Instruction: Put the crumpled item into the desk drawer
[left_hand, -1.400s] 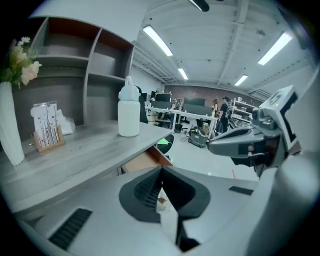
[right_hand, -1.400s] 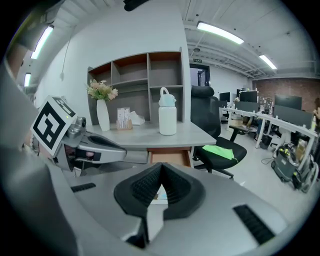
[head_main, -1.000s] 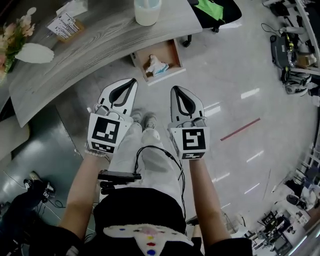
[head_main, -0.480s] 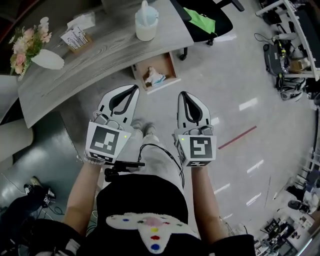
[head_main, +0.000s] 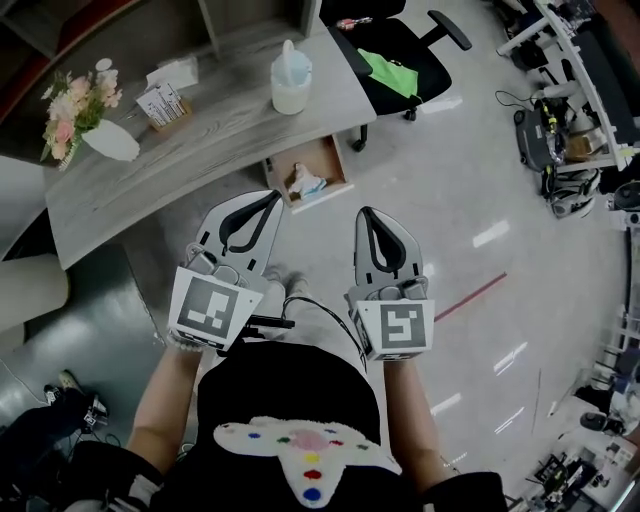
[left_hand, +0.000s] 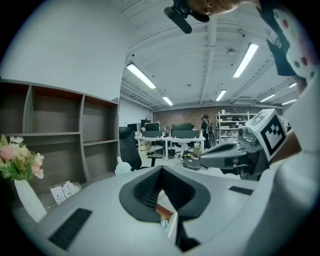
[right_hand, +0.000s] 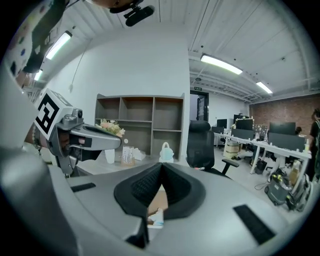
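Observation:
The crumpled white and blue item (head_main: 304, 183) lies inside the open wooden drawer (head_main: 326, 158) under the grey desk (head_main: 210, 130). Both grippers hang side by side in the air, well short of the drawer and above the person's legs. My left gripper (head_main: 272, 197) is shut with nothing in it, and my right gripper (head_main: 367, 213) is likewise shut and empty. In the left gripper view the closed jaws (left_hand: 161, 168) leave a gap below them that shows a slice of the drawer (left_hand: 164, 212). The right gripper view's jaws (right_hand: 161, 165) frame the drawer (right_hand: 159, 199) and the item (right_hand: 155, 218).
On the desk stand a white jug (head_main: 291, 78), a flower vase (head_main: 98, 128) and a card holder (head_main: 163, 103). A black office chair (head_main: 398, 52) with a green cloth is right of the desk. Cables and equipment (head_main: 560, 150) line the right side; a red strip (head_main: 468, 298) marks the floor.
Both grippers have risen together, still shut. The desk and open drawer look smaller and farther below, and more of the room's far side has come into view.

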